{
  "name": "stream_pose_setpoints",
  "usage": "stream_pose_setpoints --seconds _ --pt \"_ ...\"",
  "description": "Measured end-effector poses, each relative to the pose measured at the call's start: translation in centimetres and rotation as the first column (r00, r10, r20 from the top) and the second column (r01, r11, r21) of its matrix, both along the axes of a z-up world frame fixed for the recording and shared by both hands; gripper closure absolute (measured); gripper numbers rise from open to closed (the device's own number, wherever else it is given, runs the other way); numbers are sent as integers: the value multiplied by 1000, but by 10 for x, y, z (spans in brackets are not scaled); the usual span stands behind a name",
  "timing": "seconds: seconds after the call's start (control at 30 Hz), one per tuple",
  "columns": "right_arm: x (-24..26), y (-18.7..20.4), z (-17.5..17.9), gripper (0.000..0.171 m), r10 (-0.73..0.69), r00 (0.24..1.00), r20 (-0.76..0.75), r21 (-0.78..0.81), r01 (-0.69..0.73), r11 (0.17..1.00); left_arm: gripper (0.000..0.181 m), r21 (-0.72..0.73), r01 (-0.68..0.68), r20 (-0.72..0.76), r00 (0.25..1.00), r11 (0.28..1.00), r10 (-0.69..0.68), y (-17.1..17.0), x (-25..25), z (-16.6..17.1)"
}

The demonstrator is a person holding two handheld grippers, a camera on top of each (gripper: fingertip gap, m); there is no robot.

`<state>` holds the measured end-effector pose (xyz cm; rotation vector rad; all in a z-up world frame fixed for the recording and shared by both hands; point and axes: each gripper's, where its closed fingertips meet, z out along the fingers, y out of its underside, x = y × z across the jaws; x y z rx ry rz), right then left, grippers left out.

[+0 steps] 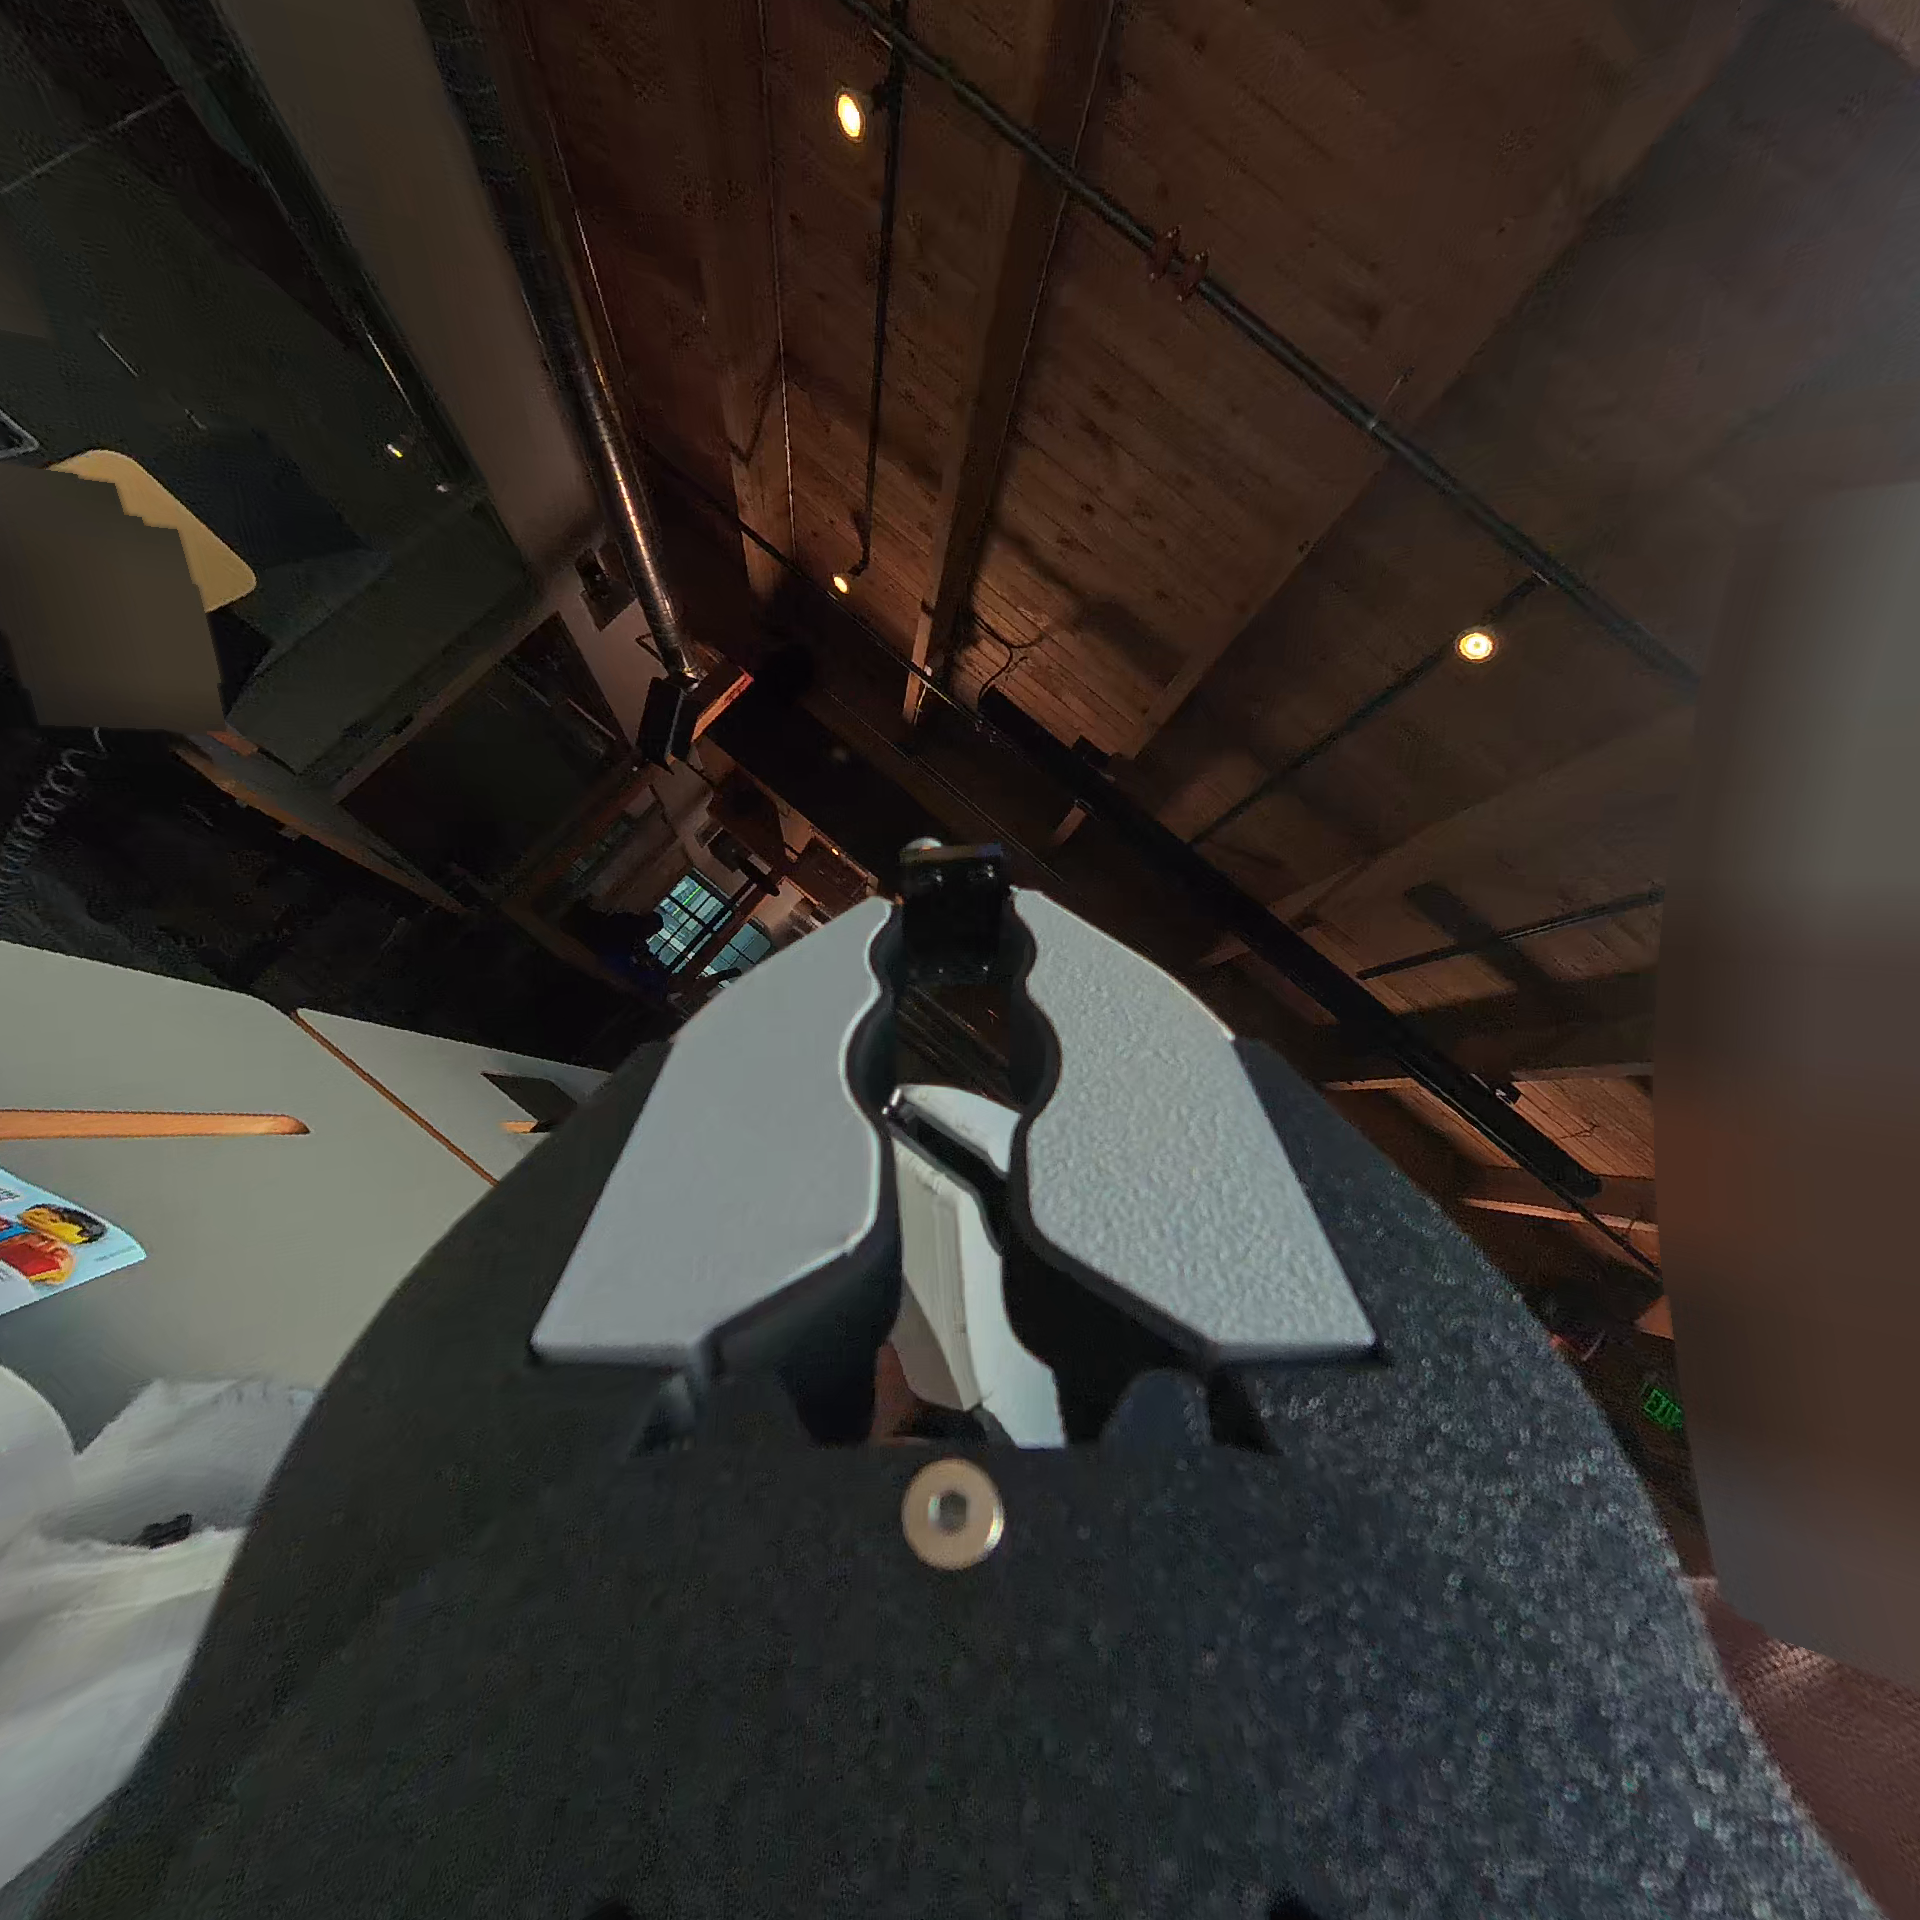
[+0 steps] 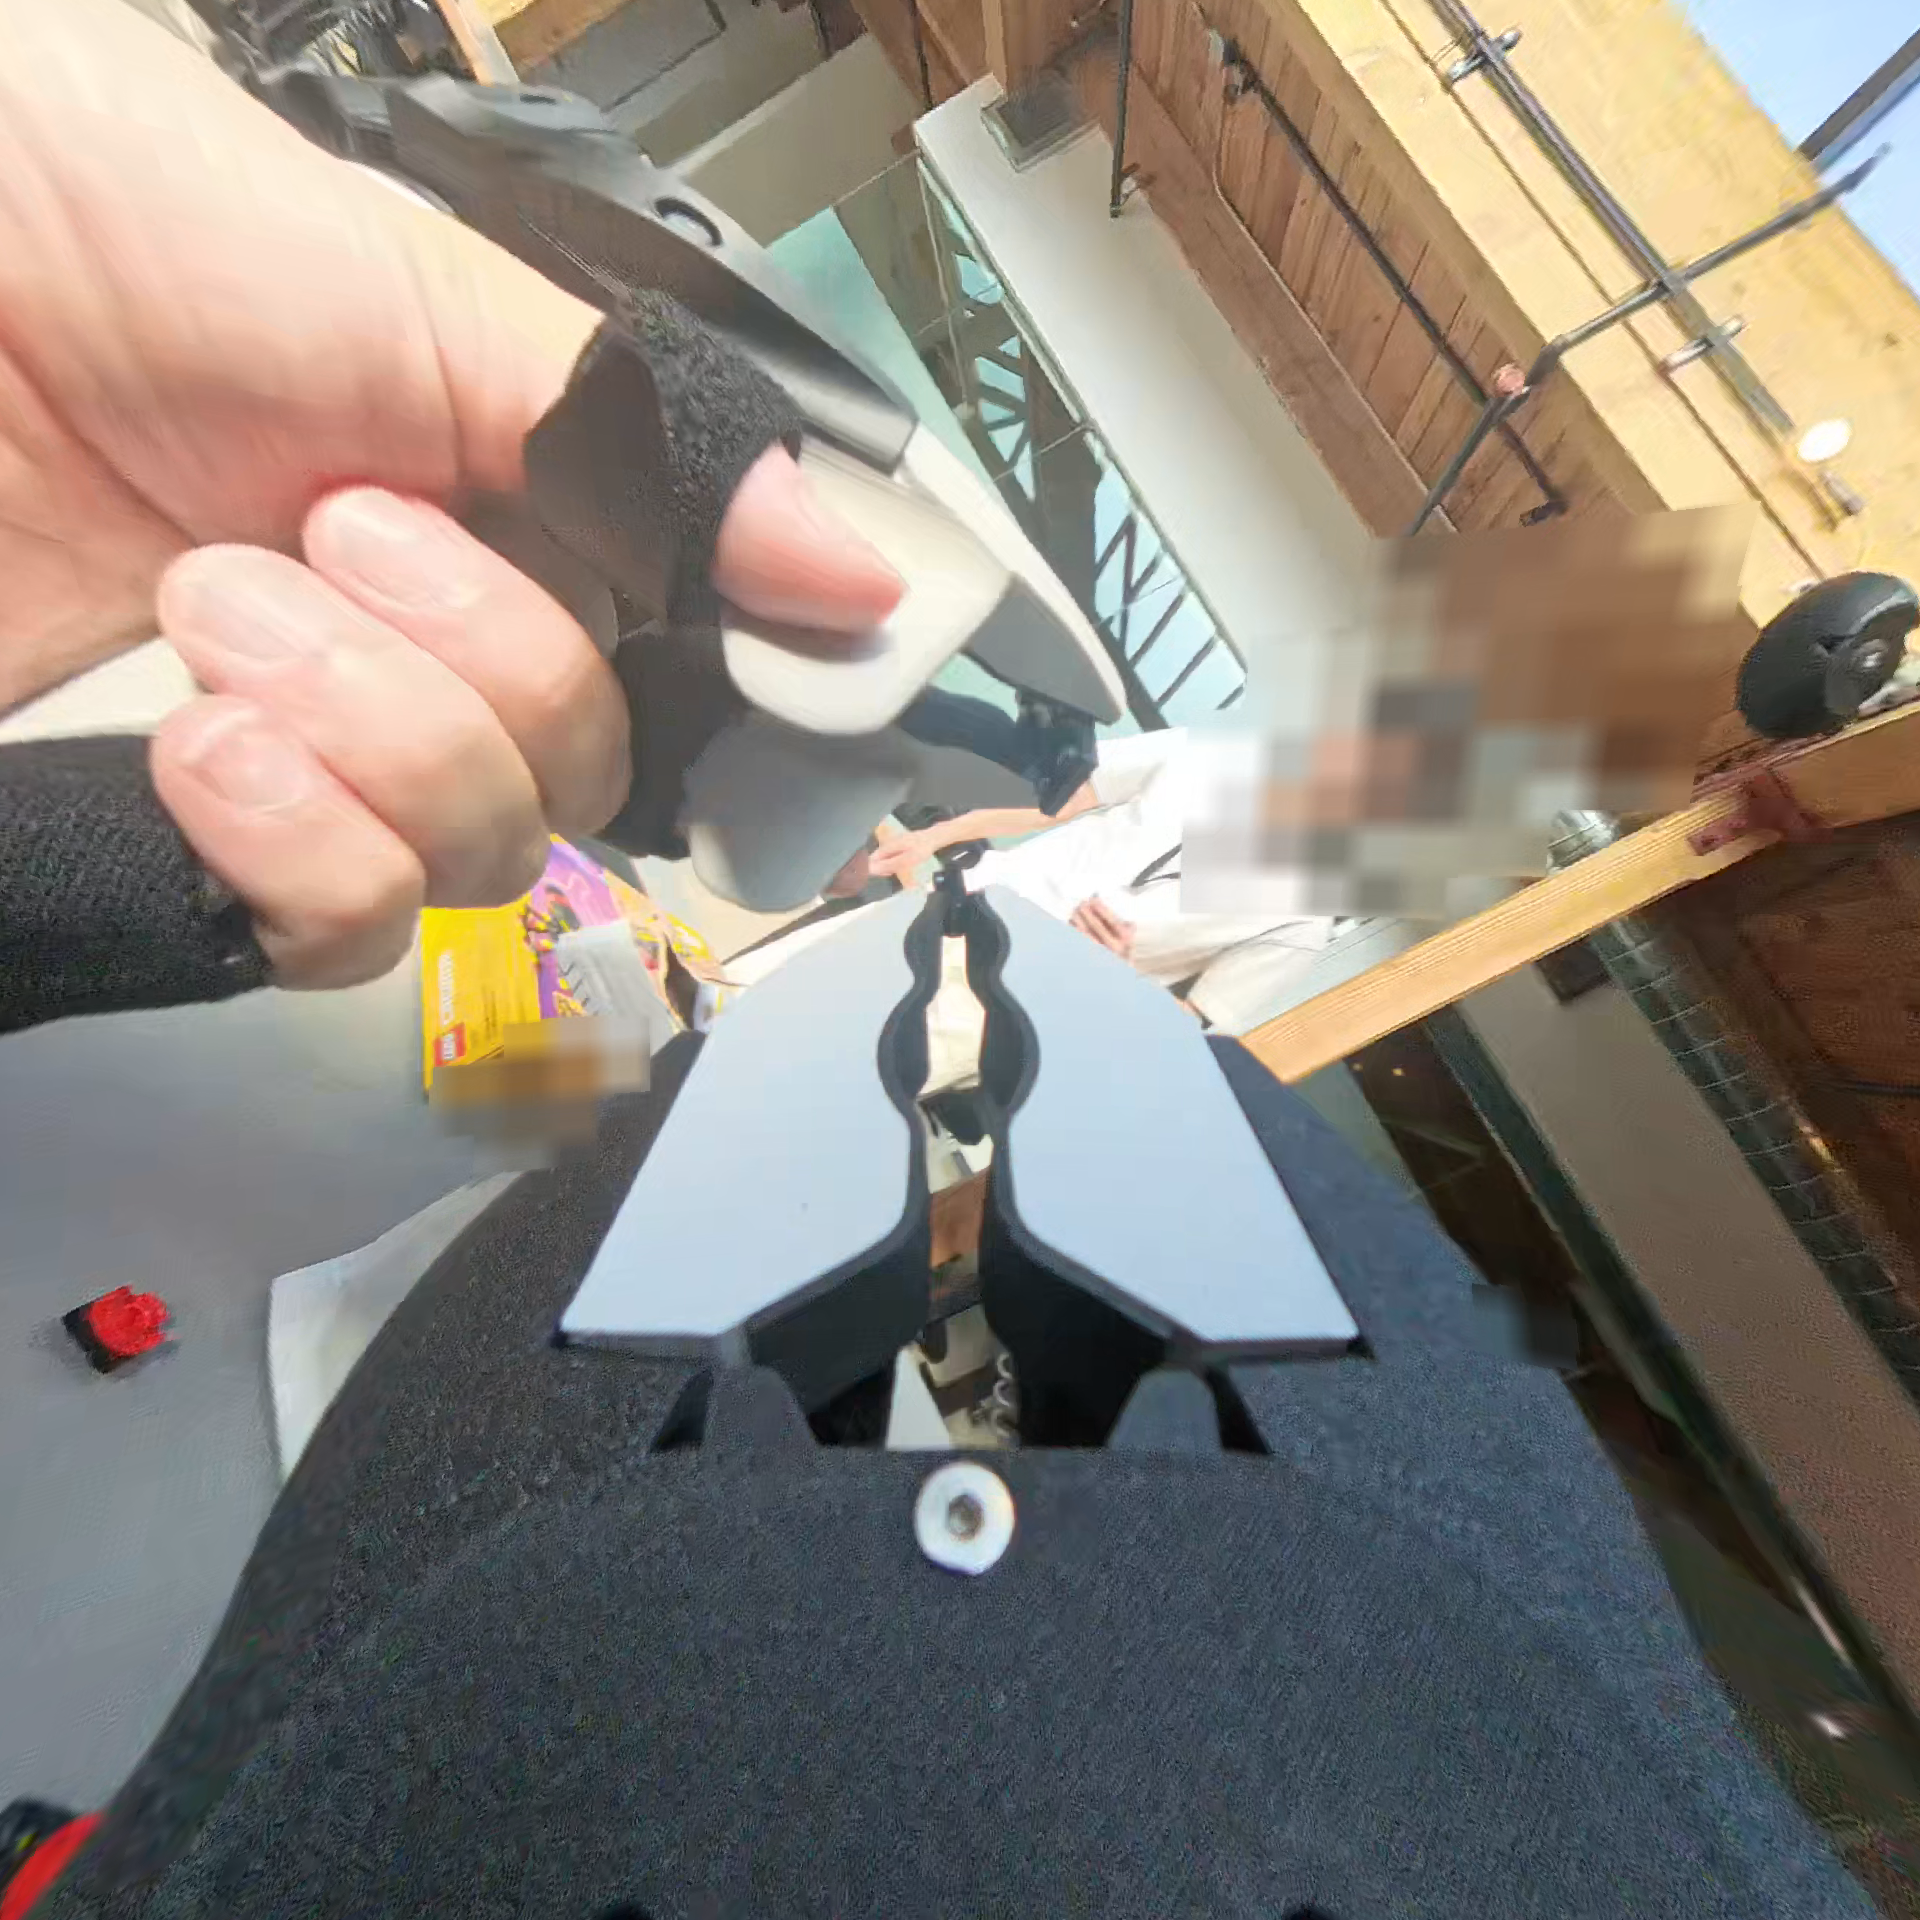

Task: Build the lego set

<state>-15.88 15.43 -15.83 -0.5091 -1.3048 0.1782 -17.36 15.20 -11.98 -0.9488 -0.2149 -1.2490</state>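
Observation:
My left gripper [image 1: 951, 935] points up toward the ceiling and is shut on a small black lego piece [image 1: 948, 902] with a grey stud on top. My right gripper [image 2: 956, 912] is shut on a thin black lego piece [image 2: 954, 871] that sticks out past its tips. In the right wrist view a hand [image 2: 312, 623] in a black fingerless glove holds the left gripper [image 2: 821, 727], blurred, up and to the left of my right gripper. A red lego piece [image 2: 120, 1322] lies on the white table [image 2: 156, 1143] at the left.
A yellow and purple lego box [image 2: 509, 987] stands on the table behind the grippers. An instruction booklet [image 1: 52, 1252] and a clear plastic bag [image 1: 114, 1507] lie on the table [image 1: 208, 1195]. A person in white [image 2: 1143, 883] sits beyond. A wooden shelf edge [image 2: 1558, 894] is at the right. The left gripper's tips are roughly 4 cm from the right gripper's.

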Motion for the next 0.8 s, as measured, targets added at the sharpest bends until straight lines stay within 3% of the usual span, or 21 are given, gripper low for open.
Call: stream_pose_setpoints --seconds 0.07,0.17,0.23,0.37,0.47,0.6,0.73,0.8 --pt "3 40 -20 167 27 989 145 -277 14 961 165 7 -16 -15 1000 1000 16 1 -10 3" --pt "15 72 -75 167 174 903 393 -613 116 782 165 6 -53 -130 990 999 53 7 -18 1" --pt "18 80 -103 167 177 856 485 -601 179 779 165 1 -100 -231 968 995 98 13 -20 -5" --pt "20 86 -148 146 163 748 644 -576 332 747 165 -3 -119 -328 938 993 111 19 -22 -13" --pt "19 92 -137 145 145 792 593 -598 312 738 165 36 -153 -457 876 988 152 20 -18 -15" --pt "17 93 -84 148 112 915 389 -663 193 723 165 157 -207 -673 693 966 258 16 -6 -14" --pt "18 43 -5 151 281 959 47 -794 -135 593 165 360 -227 -843 337 905 420 8 15 -14" --pt "23 22 19 154 321 946 -33 -779 -226 585 165 448 -203 -852 198 871 485 3 25 -13"
